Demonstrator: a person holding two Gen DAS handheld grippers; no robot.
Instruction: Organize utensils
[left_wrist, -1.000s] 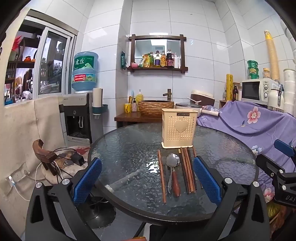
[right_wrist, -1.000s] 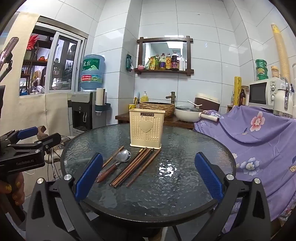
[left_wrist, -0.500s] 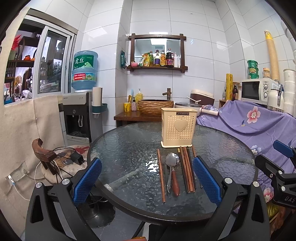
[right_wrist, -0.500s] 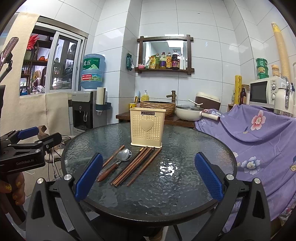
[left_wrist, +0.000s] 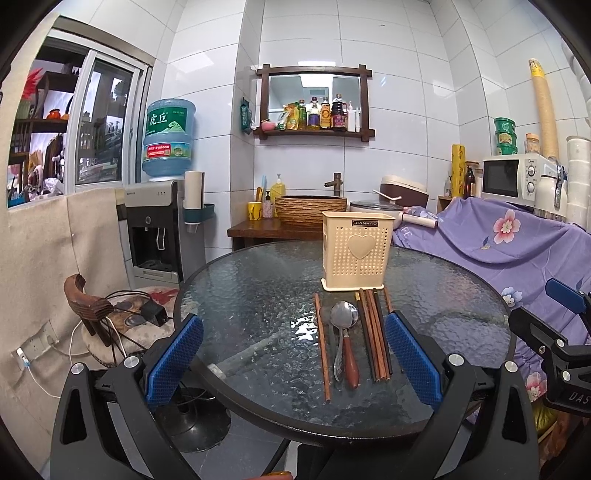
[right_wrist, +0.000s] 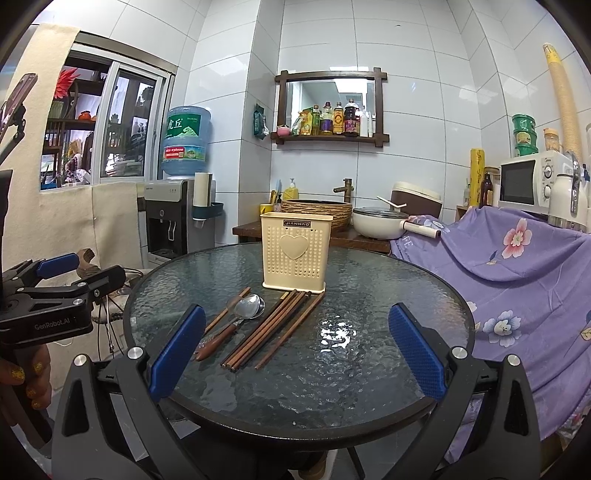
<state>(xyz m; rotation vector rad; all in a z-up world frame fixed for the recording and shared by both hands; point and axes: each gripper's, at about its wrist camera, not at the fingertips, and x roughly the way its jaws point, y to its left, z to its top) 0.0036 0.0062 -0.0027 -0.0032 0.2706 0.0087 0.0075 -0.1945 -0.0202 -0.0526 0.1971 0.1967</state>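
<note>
Barely anything has shifted over the last second: both rigs drifted a touch, utensils unmoved. My left gripper (left_wrist: 293, 365) and right gripper (right_wrist: 295, 360) both hang at the near edge of the table (left_wrist: 236, 302), fingers (left_wrist: 173, 360) spread wide, holding nothing.

Utensils lie flat on the glass just near of the holder (left_wrist: 356, 251): a lone chopstick (left_wrist: 322, 347) on the left, the spoon (left_wrist: 344, 332) beside it with its wooden handle toward me, then a tight bundle of chopsticks (left_wrist: 375, 332) on the right.

Step in hand, as I judge it: first pick. I'd go for the lone chopstick or the spoon handle, since the bundle sits packed and a pinch could drag its neighbours. Come in low, close across the shaft, lift, tip it upright, then lower into the holder.

Holder stands upright at the far middle of the table; its inside is hidden from here, though nothing sticks out above the rim, so probably empty.
</note>
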